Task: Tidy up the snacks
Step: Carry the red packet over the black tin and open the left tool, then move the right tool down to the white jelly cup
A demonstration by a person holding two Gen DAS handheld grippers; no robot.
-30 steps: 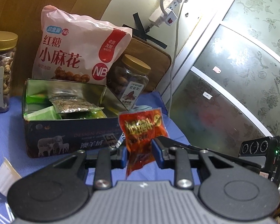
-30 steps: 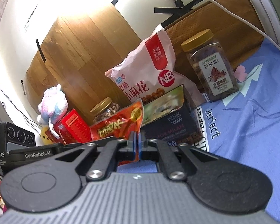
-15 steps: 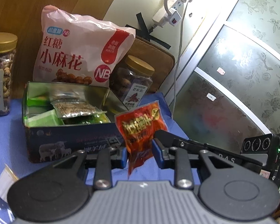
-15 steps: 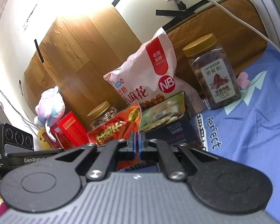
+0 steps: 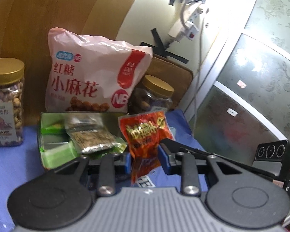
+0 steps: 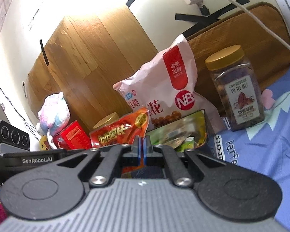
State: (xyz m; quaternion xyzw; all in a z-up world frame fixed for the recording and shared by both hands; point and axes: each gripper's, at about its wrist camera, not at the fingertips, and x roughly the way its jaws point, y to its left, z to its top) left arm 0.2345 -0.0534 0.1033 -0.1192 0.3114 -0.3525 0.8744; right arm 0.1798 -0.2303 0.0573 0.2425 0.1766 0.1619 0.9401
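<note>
A red snack packet [image 5: 145, 135] with gold lettering hangs upright between the fingers of my open left gripper [image 5: 145, 159]; neither pad visibly touches it. My right gripper [image 6: 141, 150] is shut on that packet's [image 6: 118, 133] edge and holds it up from the right side. Behind the packet is an open metal tin [image 5: 48, 154] with silver and green snack packets [image 5: 90, 137] inside. The tin also shows in the right wrist view [image 6: 201, 133].
A big pink snack bag [image 5: 94, 81] leans behind the tin. A gold-lidded nut jar [image 5: 4, 102] stands left, another jar [image 5: 154, 96] right of the bag. Blue cloth [image 6: 270, 135] covers the surface. A red box [image 6: 71, 137] and plush toy [image 6: 54, 112] stand far left.
Both grippers and the red packet have moved nearer to the tin and higher over it. The left gripper stays open around the packet; the right stays shut on it.
</note>
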